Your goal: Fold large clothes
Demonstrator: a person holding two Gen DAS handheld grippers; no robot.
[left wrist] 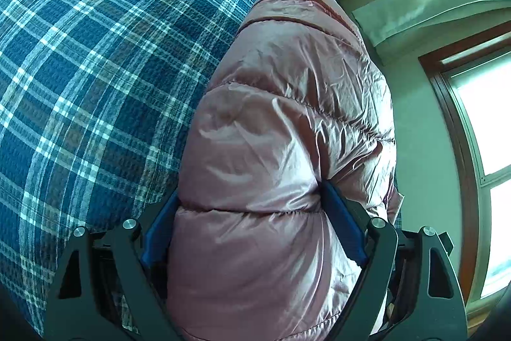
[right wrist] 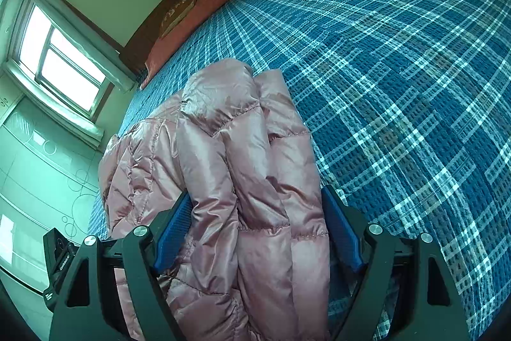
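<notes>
A shiny pink quilted down jacket (left wrist: 287, 123) lies in a long bundle on a bed with a blue plaid cover (left wrist: 95, 69). My left gripper (left wrist: 252, 206) is shut on a thick part of the jacket; its blue pads (left wrist: 341, 222) press in from both sides. In the right wrist view the jacket (right wrist: 242, 165) is bunched in several folded layers on the plaid cover (right wrist: 399, 85). My right gripper (right wrist: 255, 213) is shut on that bunch, its blue pads (right wrist: 341, 229) squeezing both sides. The jacket's far end hangs toward the bed's edge.
An orange-pink pillow (right wrist: 191, 21) lies by the dark wooden headboard (right wrist: 150, 21). A window (right wrist: 60, 53) and a pale wall lie beyond the bed's edge. A window (left wrist: 485, 133) also shows at the right in the left wrist view.
</notes>
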